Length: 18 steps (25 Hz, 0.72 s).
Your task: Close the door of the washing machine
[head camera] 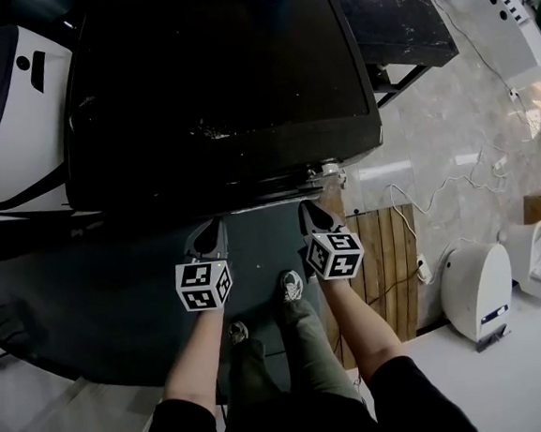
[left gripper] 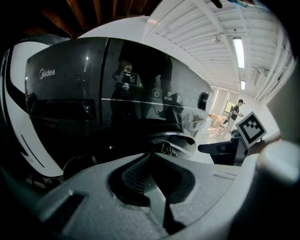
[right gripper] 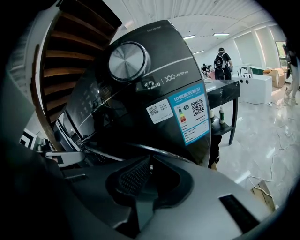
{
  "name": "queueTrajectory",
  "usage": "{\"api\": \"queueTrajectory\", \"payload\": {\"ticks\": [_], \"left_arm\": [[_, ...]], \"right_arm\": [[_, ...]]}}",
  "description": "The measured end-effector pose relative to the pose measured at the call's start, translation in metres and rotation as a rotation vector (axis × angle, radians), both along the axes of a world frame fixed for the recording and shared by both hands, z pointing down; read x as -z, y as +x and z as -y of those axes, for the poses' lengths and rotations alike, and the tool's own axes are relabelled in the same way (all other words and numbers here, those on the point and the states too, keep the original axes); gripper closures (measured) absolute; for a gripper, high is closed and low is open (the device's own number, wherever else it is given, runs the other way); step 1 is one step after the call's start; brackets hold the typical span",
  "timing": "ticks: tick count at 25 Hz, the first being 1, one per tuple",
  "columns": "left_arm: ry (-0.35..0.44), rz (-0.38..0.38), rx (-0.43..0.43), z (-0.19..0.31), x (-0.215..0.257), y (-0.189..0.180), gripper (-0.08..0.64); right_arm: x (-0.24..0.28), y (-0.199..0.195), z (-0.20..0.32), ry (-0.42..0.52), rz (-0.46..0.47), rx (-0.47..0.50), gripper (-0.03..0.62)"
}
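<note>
Black washer [head camera: 213, 93] stands directly ahead of the person. Only the chrome rim of its door [right gripper: 159, 149] shows, just beyond the jaw tips in the right gripper view; the head view hides it under the washer's top. The left gripper [head camera: 209, 231] and right gripper [head camera: 313, 212] sit side by side, angled down at the washer front. This is judged a stance for pushing the door home with blunt tips. Left jaws are fully together and empty, and so are the right. Contact with the door cannot be confirmed.

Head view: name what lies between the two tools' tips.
Nothing; between the left tool and right tool the head view shows only bare dark grey surface.
</note>
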<state>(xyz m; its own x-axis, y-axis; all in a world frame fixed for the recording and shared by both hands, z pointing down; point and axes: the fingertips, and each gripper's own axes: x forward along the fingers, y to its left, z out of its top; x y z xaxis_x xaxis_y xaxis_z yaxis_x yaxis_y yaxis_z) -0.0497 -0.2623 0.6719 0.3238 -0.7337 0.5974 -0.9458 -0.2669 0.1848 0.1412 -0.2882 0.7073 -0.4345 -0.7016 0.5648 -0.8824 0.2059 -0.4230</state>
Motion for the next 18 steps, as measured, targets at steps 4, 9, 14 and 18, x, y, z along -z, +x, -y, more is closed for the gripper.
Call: {"api": "queueTrajectory", "payload": {"ticks": [4,9,14,18], "left_arm": [[0.01,-0.028,-0.051,-0.019,0.01,0.002,0.552],[0.036,-0.055,-0.128,-0.045,0.031,0.001,0.552],[0.072,-0.089,-0.179,-0.076,0.06,-0.007,0.552],[0.1,-0.114,-0.217,-0.106,0.086,-0.014,0.552]], "right_arm": [[0.016,0.0,-0.019,0.026,-0.03,-0.02,0.568],[0.047,0.002,-0.048,0.071,-0.086,-0.067,0.576],[0.086,0.003,-0.083,0.131,-0.122,-0.105,0.591],[0.119,-0.001,-0.117,0.174,-0.137,-0.129,0.591]]}}
